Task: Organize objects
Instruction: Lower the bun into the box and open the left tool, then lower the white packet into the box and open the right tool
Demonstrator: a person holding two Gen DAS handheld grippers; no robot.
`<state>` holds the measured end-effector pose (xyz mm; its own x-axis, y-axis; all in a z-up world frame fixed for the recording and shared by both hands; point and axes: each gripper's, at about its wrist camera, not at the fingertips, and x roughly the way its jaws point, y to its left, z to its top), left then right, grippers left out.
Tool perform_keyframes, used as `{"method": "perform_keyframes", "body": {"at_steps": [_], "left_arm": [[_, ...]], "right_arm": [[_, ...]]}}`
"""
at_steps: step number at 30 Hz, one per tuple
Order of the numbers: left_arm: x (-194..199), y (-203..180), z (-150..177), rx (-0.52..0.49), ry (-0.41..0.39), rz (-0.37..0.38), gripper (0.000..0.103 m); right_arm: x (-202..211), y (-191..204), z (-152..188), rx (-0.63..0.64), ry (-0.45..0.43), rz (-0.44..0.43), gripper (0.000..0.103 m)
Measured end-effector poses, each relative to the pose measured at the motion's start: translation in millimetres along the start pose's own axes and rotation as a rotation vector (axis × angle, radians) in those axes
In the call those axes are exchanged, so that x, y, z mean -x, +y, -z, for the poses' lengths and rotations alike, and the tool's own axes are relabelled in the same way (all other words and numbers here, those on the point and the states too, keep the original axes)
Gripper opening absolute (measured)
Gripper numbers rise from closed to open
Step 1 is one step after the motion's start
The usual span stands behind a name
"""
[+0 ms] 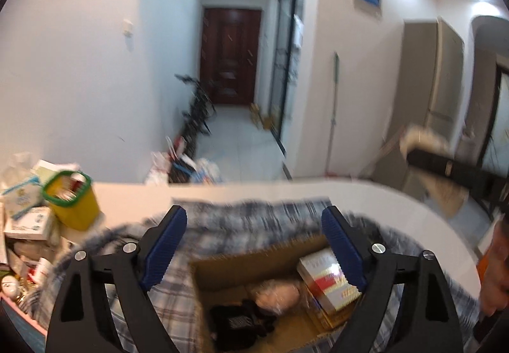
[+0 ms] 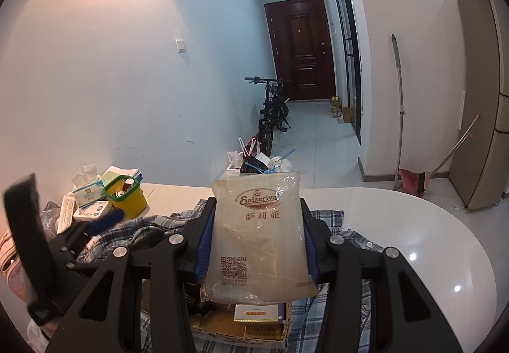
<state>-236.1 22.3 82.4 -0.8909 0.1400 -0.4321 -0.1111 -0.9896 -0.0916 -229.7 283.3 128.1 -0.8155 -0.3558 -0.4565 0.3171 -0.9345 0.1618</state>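
An open cardboard box (image 1: 222, 267) stands on a plaid cloth (image 1: 178, 283) on the white table (image 1: 413, 213). Inside lie a white and red book (image 1: 331, 283), a black item (image 1: 241, 318) and a pinkish wrapped item (image 1: 280, 292). My left gripper (image 1: 254, 248) is open and empty just above the box. My right gripper (image 2: 256, 245) is shut on a beige Saizeriya packet (image 2: 257, 241) and holds it upright above the box (image 2: 241, 330). The left gripper shows blurred in the right wrist view (image 2: 105, 222).
A yellow bin with a green rim (image 2: 127, 197) and tissue boxes (image 2: 87, 194) stand at the table's left end. A bicycle (image 2: 273, 111), a full rubbish bin (image 2: 257, 162) and a mop (image 2: 399, 111) stand in the hallway beyond.
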Motion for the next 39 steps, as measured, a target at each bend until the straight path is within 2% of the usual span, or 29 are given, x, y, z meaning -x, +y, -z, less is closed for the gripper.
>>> {"method": "perform_keyframes", "body": {"at_steps": [8,11,13,14,19,26,29,34,39], "left_arm": [[67,13,-23,0.02,-0.195,-0.019,0.089],[86,10,-26,0.006,-0.238,-0.004,0.089],[92,9,-28,0.002,-0.237,0.01,0.095],[94,8,-28,0.003,-0.236,0.015,0.103],[101,2,-28,-0.018,-0.28,-0.042,0.103],[99,2,-28,-0.015,-0.264,-0.068,0.103],[95,6,-28,-0.004,-0.251,-0.101,0.103],[90,10,-25,0.034,-0.282,-0.18,0.103],[82,13,-26,0.027,-0.238,-0.158,0.103]], "right_arm": [[18,9,-1,0.0,-0.049,-0.018,0.045],[25,13,-2,0.002,-0.067,-0.024,0.046],[29,16,-2,0.0,-0.078,-0.031,0.046],[31,18,-2,0.001,-0.083,-0.034,0.045],[35,26,-2,0.009,-0.097,-0.04,0.046],[27,28,2,-0.001,-0.07,-0.036,0.046],[18,30,5,-0.005,-0.045,-0.03,0.046],[-5,30,13,-0.023,0.03,-0.06,0.046],[-25,28,24,-0.041,0.071,-0.058,0.046]]}}
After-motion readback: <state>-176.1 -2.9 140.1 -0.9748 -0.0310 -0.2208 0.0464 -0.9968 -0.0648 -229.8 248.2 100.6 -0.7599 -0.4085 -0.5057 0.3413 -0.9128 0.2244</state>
